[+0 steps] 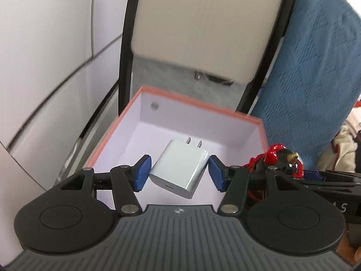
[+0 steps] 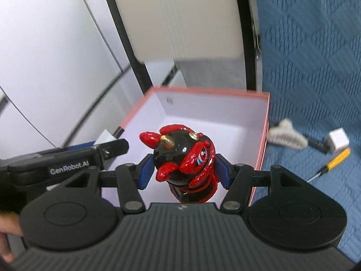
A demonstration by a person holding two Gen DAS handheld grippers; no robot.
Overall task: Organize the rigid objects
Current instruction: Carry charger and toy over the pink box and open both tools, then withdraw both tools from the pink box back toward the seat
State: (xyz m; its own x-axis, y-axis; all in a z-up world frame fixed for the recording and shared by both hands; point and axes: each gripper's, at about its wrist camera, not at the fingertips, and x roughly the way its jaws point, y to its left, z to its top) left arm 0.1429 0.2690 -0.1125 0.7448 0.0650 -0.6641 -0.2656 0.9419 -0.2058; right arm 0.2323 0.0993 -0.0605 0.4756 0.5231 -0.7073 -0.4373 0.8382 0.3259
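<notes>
An open box (image 1: 133,103) with an orange rim and white inside stands on the blue cloth. My left gripper (image 1: 179,172) is over the box, its blue pads beside a white charger plug (image 1: 180,168); small gaps show on both sides, so the jaws look open and the charger seems loose. My right gripper (image 2: 183,169) is shut on a red and black figurine (image 2: 185,158), held over the same box (image 2: 264,135). The figurine also shows at the right of the left wrist view (image 1: 275,158).
On the blue cloth (image 2: 315,67) right of the box lie a grey hair claw (image 2: 285,134), a black item with a white cube (image 2: 337,140), and a yellow-handled screwdriver (image 2: 334,160). A beige chair back (image 1: 203,22) with a black frame stands behind the box. White wall panels are at left.
</notes>
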